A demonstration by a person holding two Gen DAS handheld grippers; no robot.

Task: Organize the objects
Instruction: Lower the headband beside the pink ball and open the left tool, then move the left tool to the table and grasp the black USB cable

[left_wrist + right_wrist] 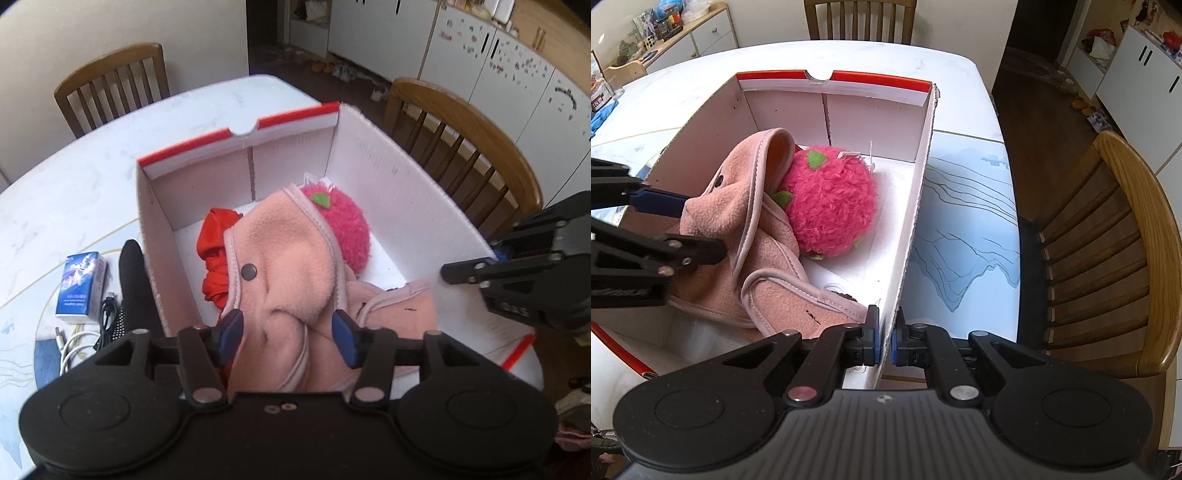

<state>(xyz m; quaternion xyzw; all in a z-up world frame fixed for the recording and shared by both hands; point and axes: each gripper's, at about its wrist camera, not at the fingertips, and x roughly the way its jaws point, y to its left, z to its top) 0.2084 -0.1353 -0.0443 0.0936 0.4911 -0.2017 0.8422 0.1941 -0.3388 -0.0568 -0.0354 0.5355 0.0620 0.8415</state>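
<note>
Blue pads (231,334) of the left gripper (288,334) stand apart on either side of the pink fleece (291,258), not pressing it: released, with the cloth slumping between them inside the box (388,177). Left of the box, out on the table (74,177), wait a blue carton (79,282), some cables (85,332) and a dark sock-like piece (133,280). In the box, a red cloth (214,254) sits against the left wall, the fleece drapes over the middle, and the pink plush (831,199) nestles behind it toward the right. Further right, the right gripper (884,341) is clenched on the box's right wall (919,184), one pad inside, one outside, steadying it. My read: the drop is done and the withdrawal comes next. To do it cleanly, lift the left gripper straight up so no pad snags the fleece hem, and hold the wall grip firm until it clears the rim.
</note>
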